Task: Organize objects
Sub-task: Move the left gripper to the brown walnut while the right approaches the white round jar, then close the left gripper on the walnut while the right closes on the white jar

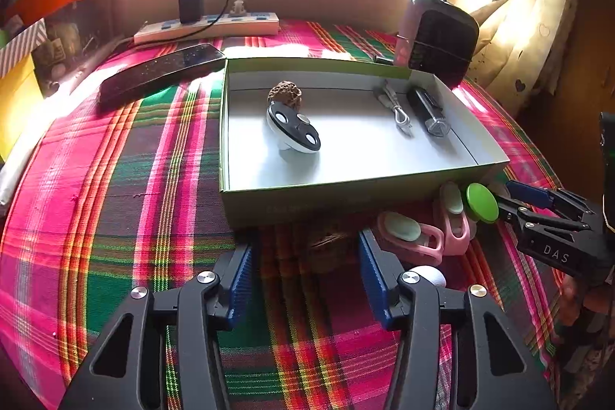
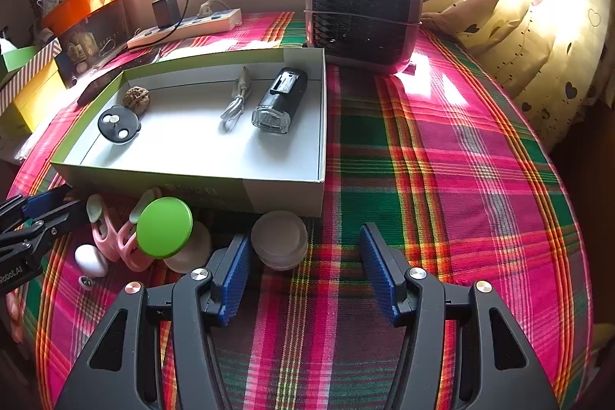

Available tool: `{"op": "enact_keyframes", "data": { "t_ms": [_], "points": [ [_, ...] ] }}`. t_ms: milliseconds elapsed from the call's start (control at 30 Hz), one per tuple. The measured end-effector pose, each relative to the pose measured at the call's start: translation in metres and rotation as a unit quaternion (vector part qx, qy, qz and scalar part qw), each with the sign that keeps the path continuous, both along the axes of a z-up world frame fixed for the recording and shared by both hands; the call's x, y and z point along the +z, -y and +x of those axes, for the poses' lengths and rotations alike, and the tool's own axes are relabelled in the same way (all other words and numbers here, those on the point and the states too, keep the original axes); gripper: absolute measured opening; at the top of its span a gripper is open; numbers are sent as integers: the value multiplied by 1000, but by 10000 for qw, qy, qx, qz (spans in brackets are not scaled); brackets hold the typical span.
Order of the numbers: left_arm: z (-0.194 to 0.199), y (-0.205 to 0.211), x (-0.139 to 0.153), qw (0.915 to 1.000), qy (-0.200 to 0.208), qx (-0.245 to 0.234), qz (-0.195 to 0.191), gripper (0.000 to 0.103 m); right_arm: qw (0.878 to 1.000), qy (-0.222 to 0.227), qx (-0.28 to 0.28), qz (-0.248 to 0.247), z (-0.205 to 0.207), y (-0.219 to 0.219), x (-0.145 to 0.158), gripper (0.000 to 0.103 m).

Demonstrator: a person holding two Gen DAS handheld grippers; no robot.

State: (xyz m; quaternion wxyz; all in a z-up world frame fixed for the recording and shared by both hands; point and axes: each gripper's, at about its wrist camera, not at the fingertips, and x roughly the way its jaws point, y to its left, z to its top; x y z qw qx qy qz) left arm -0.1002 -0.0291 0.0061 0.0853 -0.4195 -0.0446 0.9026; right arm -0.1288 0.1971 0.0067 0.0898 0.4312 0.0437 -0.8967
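Observation:
An open box [image 1: 338,191] [image 2: 284,193] on the plaid cloth holds a walnut [image 1: 284,94] [image 2: 136,98], a round black-topped gadget [image 1: 294,131] [image 2: 118,124], a coiled cable [image 1: 398,110] [image 2: 234,108] and a black device [image 1: 428,110] [image 2: 282,98]. In front of the box lie a second walnut [image 1: 326,244], two pink clips [image 1: 419,237] [image 2: 119,237], a green-lidded jar [image 1: 482,202] [image 2: 165,227], a clear lidded jar [image 2: 280,239] and a white egg-shaped item [image 2: 90,259]. My left gripper [image 1: 305,285] is open around the walnut. My right gripper [image 2: 303,271] is open just before the clear jar.
A black fan heater [image 2: 363,12] [image 1: 442,41] stands behind the box. A power strip with charger [image 1: 207,25] [image 2: 184,24] and a dark phone [image 1: 161,72] lie at the back left. Boxes [image 2: 30,83] stack at the left; a curtain [image 2: 538,6] hangs right.

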Motion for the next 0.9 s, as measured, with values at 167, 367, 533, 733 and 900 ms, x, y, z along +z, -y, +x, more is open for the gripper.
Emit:
{"op": "enact_keyframes", "data": {
  "t_ms": [167,367,533,733,900],
  "points": [
    [0,3,0,10000,-2,84,18,39,10000,-10,-46,-11,0,-1,0,53],
    [-1,4,-1,9999,-2,158,0,32,9999,-23,-108,-16,1,-3,1,45],
    [-1,6,-1,9998,2,201,27,28,9999,-46,-94,-16,2,-3,2,33],
    [-1,6,-1,9998,2,201,26,28,9999,-46,-93,-15,2,-3,2,29],
    [-1,7,-1,9998,2,201,28,28,9999,-45,-95,-17,2,-2,2,29]
  ]
}}
